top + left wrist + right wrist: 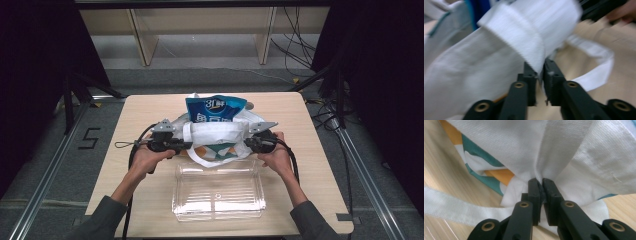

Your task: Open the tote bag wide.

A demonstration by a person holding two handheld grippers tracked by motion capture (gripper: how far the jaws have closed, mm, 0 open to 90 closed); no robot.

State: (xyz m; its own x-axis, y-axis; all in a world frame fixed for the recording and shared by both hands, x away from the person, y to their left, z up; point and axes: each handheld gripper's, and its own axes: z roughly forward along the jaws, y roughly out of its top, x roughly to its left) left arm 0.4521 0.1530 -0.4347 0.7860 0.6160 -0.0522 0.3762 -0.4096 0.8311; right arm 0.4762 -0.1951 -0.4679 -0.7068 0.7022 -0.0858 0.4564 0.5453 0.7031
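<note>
The bag (217, 137), white cloth with teal and orange print, sits at the middle of the surface (150, 107), stretched between the two grippers, with a blue pouch (216, 108) standing up out of its open mouth. The left gripper (181, 145) meets the bag at its left edge; in the left gripper view its jaws are drawn together on a fold of the white cloth (534, 57), which rises straight from between the tips, though that view is blurred. The right gripper (248, 142) meets the bag at its right edge, and in the right gripper view its jaws are clamped on a bunched pleat of the fabric (541, 160), the cloth fanning out above the tips and the printed panel lying to the left of them. Both grippers lie roughly level and point inward toward each other, so the bag's top edge runs between them. One white strap (220, 161) loops down from the bag toward the person, resting on the surface; the same strap (451, 208) crosses the wood at lower left in the right gripper view. Just beyond that loop, nearer the person, lies a clear plastic tray (218, 192), apart from both grippers. The left hand (145, 157) and right hand (277, 155) grip the tools from behind
</note>
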